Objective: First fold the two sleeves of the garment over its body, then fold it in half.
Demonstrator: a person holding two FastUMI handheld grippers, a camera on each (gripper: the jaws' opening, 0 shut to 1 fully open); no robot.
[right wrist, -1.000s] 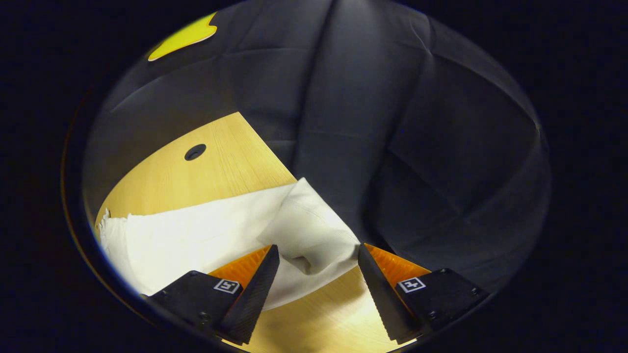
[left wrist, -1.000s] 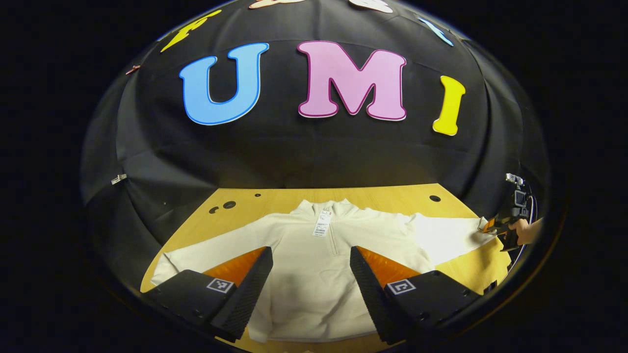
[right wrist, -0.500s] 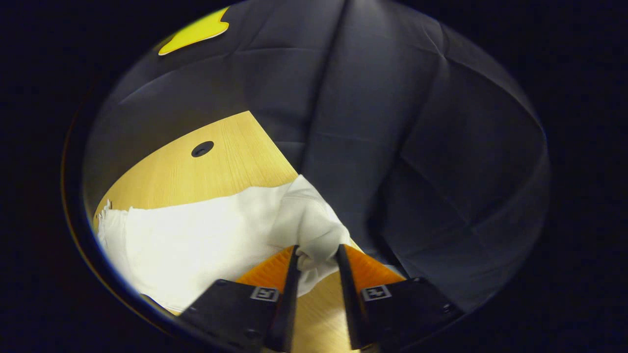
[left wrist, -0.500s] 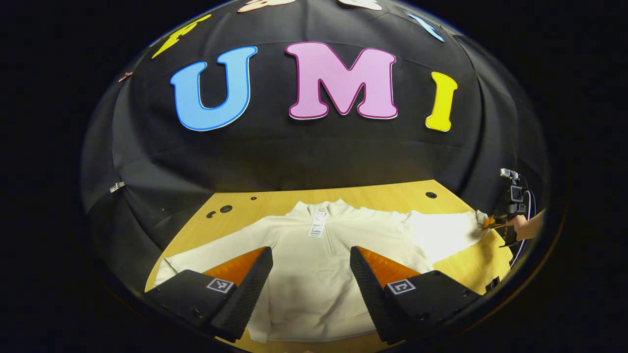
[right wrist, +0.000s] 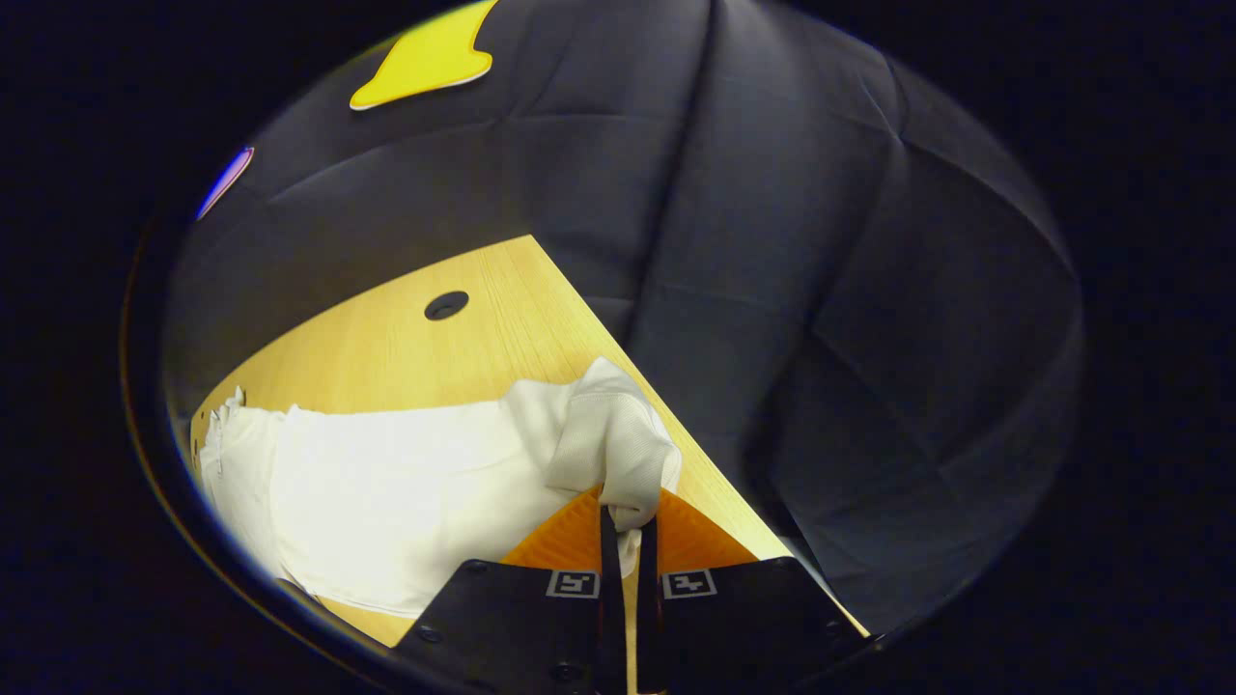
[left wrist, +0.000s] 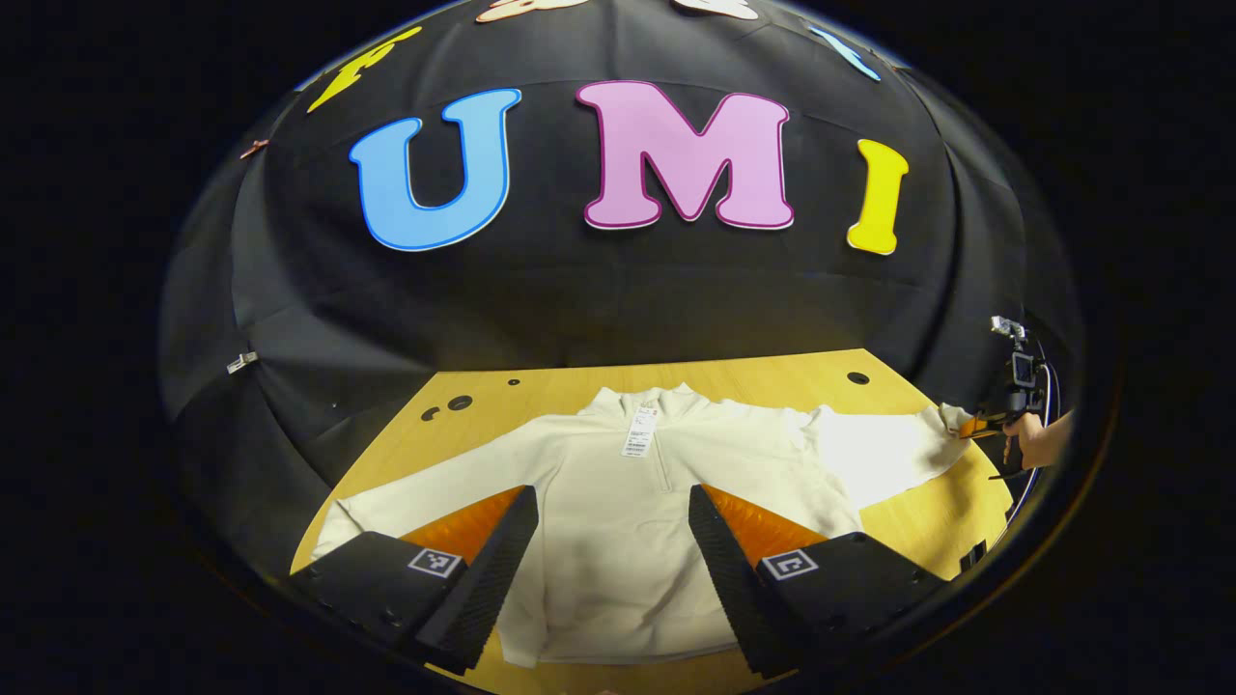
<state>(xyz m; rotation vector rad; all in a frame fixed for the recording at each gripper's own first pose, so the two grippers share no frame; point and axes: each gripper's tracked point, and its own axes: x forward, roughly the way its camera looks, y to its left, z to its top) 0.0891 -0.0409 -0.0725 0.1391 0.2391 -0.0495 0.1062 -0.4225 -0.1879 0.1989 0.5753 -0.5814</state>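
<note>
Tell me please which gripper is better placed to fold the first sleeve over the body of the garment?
Right. The right gripper is shut on the cuff of the right sleeve at the table edge. The left gripper is open above the garment, holding nothing.

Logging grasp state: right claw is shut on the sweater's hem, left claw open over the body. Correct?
Not the hem. In the right gripper view the right claw is shut on the cuff at the end of the sweater's sleeve, bunching it at the table edge. The left claw is open over the body, as the left gripper view shows.
</note>
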